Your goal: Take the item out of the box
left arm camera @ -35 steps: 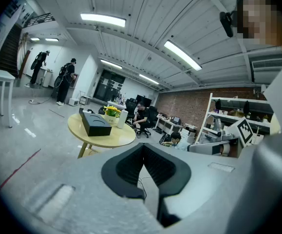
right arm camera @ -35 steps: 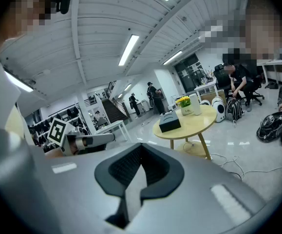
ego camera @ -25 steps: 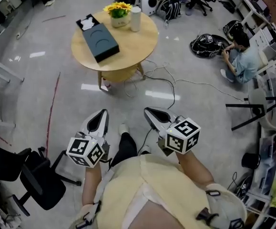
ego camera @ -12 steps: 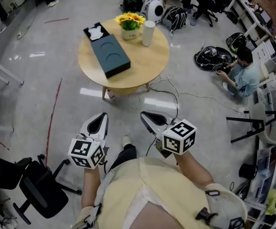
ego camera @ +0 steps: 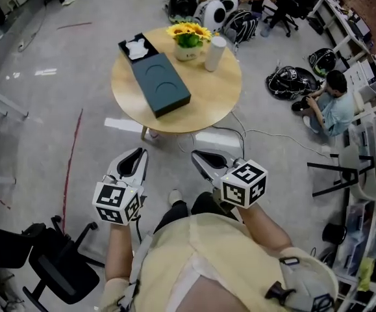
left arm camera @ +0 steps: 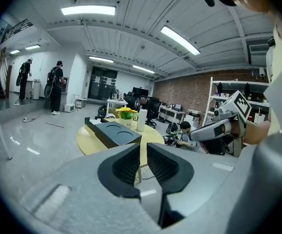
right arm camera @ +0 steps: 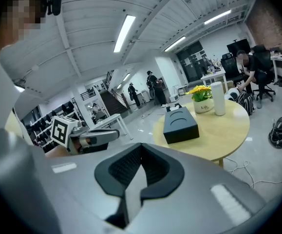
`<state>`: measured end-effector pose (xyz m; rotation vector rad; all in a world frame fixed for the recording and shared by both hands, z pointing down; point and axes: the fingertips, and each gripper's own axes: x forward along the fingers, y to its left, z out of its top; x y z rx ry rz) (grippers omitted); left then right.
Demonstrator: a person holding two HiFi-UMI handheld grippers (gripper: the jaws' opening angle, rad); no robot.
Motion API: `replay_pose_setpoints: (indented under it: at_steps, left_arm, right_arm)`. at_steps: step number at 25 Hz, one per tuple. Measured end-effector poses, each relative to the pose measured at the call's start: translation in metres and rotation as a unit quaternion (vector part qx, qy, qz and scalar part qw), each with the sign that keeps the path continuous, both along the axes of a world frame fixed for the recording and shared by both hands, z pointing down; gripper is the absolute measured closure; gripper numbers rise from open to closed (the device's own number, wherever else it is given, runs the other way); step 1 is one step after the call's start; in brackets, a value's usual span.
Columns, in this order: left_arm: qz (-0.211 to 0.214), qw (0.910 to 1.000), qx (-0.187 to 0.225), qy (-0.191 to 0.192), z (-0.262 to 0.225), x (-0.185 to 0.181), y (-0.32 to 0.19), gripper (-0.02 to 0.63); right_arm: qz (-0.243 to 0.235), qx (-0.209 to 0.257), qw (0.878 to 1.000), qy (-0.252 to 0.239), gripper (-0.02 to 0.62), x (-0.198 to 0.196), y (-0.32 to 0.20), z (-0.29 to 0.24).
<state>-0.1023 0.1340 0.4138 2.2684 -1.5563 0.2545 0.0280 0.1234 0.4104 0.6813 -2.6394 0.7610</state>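
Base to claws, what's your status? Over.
Left claw opening, empty. Right claw shut, empty. Dark box on round table, untouched. Cables on floor nearby.

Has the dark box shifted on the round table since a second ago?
No. The dark box lies at the same angle beside the flower pot and just as near the table edge; only the head view itself has shifted.

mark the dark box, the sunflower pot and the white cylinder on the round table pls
dark box (ego camera: pixel 162 83): head view, middle of its top face.
sunflower pot (ego camera: pixel 188 36): head view, on the yellow blooms.
white cylinder (ego camera: pixel 215 54): head view, on its side wall.
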Motion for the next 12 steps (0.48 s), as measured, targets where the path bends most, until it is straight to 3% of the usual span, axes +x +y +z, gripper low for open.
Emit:
replay_pose_setpoints:
  at_steps: [12]
  left_arm:
    - [0.007, 0.9992, -0.012, -0.038, 0.009, -0.009, -0.065, 0.468]
  right_arm:
    - [-0.034, -0.007, 0.999, 0.013, 0.592, -0.025, -0.049, 0.014]
